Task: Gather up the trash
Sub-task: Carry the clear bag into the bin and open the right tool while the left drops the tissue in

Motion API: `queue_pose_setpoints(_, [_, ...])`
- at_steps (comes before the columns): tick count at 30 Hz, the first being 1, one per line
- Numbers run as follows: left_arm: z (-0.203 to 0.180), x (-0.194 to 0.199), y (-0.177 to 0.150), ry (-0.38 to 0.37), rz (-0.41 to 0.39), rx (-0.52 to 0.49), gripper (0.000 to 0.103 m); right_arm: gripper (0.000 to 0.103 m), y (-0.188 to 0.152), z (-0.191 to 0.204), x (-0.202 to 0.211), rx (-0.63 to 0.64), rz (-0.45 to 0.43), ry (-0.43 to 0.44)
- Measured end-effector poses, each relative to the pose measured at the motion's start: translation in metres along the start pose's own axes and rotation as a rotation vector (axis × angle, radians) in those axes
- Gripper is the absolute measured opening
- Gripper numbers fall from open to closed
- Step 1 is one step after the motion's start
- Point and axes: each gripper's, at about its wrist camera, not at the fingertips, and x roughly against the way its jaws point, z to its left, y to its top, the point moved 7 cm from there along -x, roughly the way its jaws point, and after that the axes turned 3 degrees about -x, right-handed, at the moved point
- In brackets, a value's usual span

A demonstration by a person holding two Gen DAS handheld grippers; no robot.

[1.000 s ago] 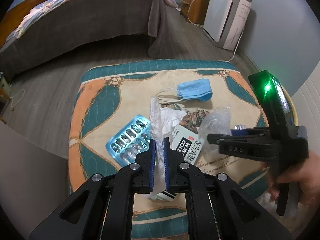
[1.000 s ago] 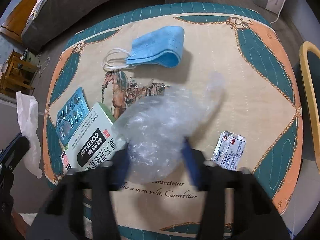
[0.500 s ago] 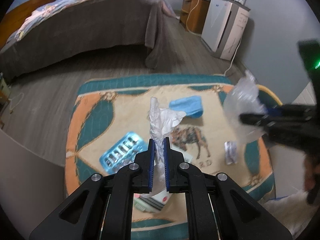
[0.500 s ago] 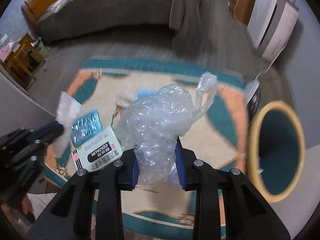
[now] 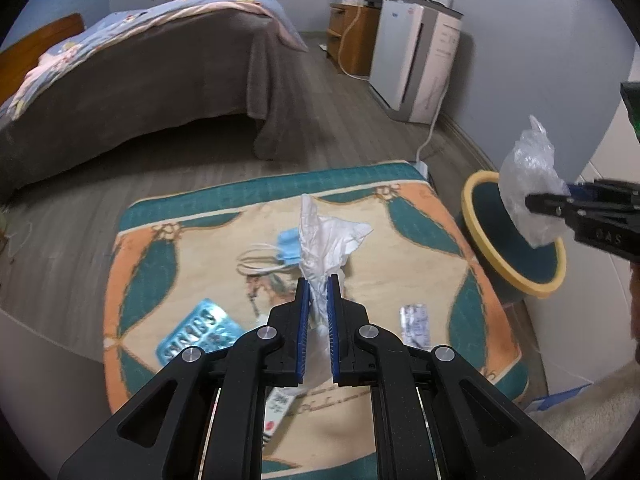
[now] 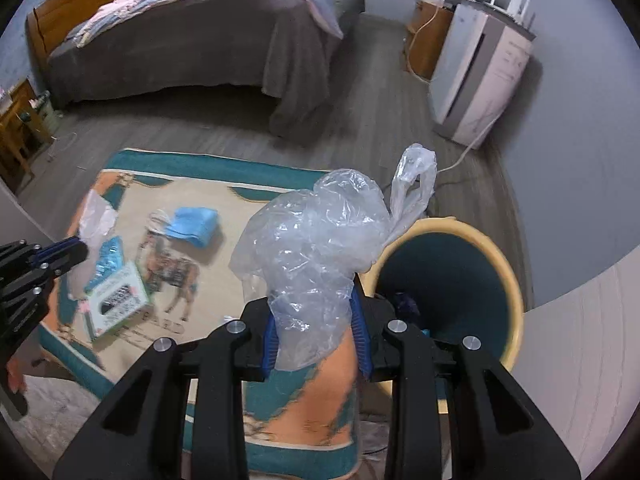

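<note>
Trash bin (image 6: 448,272) interior shows only from the right wrist.

Patterned desk cover (image 5: 416,232) bearing scattered litter.
Blue face mask (image 5: 287,245) near centre, blister pack (image 5: 198,336) at 8 o'clock, foil sachet (image 5: 416,324) at 4 o'clock, medicine box (image 6: 118,300) at 6 o'clock.
</note>
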Motion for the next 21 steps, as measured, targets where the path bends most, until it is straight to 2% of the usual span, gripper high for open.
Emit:
queue_pose_setpoints(3, [-0.015,-0.004,0.001,-0.011,0.005,-0.031,0.009,0.030,-0.001,-0.013,-0.002,-0.005,-0.009,-0.037])
queue_pose_setpoints(10, [-0.048,-0.017,-0.008,-0.014,0.036,-0.115,0.009,0.030,-0.008,-0.044,-0.024,-0.068,0.037,-0.031])
queue_pose_setpoints(18, [-0.078,-0.029,-0.017,-0.023,0.077,-0.162,0.009,0.030,-0.014,-0.075,-0.037,-0.143,0.068,0.008])
queue_pose_setpoints(21, [-0.091,-0.034,-0.015,-0.033,0.088,-0.169,0.009,0.030,-0.022,-0.094,-0.049,-0.191,0.103,-0.006])
